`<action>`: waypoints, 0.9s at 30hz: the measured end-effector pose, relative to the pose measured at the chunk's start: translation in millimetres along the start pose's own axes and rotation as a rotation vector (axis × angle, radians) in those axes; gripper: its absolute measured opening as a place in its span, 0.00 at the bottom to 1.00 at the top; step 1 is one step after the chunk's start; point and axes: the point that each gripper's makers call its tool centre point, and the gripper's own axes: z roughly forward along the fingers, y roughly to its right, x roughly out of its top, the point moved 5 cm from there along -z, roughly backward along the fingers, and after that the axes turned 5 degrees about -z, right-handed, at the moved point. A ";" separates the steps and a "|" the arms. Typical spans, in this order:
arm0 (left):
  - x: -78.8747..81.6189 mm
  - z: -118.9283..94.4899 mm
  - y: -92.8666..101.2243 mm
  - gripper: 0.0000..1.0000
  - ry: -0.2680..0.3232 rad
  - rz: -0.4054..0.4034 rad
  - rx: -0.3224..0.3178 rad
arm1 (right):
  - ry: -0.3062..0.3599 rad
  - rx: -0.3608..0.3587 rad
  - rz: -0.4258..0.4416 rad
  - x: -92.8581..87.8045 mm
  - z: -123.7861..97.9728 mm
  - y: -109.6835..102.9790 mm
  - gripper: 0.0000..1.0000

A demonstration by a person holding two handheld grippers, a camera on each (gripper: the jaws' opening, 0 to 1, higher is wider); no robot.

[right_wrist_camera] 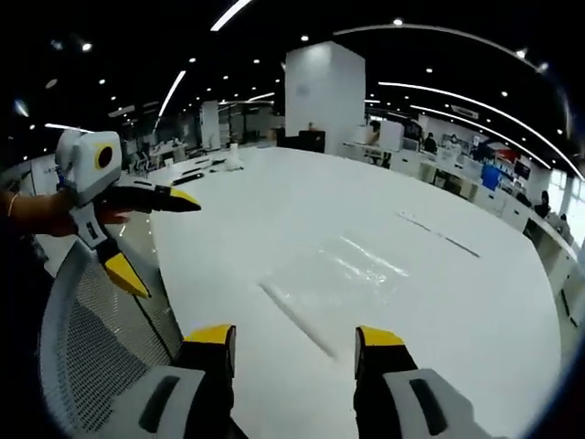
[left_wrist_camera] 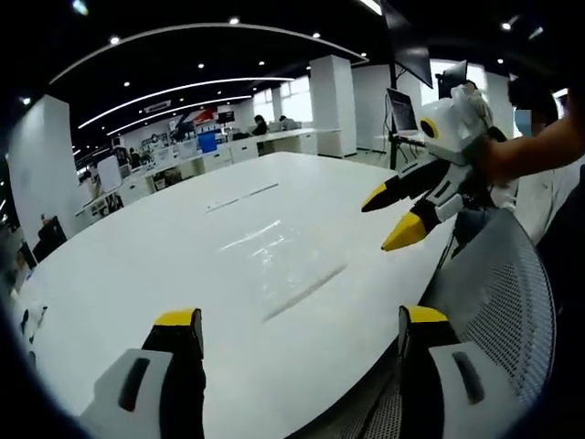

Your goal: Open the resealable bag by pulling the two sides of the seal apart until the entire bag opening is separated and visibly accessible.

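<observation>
Left gripper view: my left gripper [left_wrist_camera: 300, 327] spread wide, empty, hanging over table [left_wrist_camera: 137, 265] edge. Resealable bag [left_wrist_camera: 274, 265] flat at 12 o'clock beyond jaws, seal strip nearest me, apparently closed. Right gripper [left_wrist_camera: 391, 218] at 2 o'clock, released, held off table.

Right gripper view: jaws apart, nothing held. Bag dead ahead; left gripper at 10 o'clock above mesh chair [right_wrist_camera: 91, 357]. I judge both staged for approach to seal.

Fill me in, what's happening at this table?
A person holds a hand-held gripper in each hand above a white table. The left hand-held gripper and right hand-held gripper are both open and hold nothing. A clear resealable bag lies flat on the table, untouched. A mesh chair back sits at the table edge.
</observation>
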 end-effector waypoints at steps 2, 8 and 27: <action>-1.0 -0.9 1.5 0.87 0.003 -0.004 -0.001 | 0.004 -0.007 0.010 -1.7 -4.4 -2.4 0.56; -3.5 -2.7 3.7 0.88 0.010 -0.027 0.007 | 0.014 -0.063 0.096 -9.3 -17.0 -1.1 0.68; -13.4 -10.7 10.3 0.90 0.005 -0.092 -0.008 | 0.030 -0.052 0.172 -19.6 -21.1 -26.0 0.66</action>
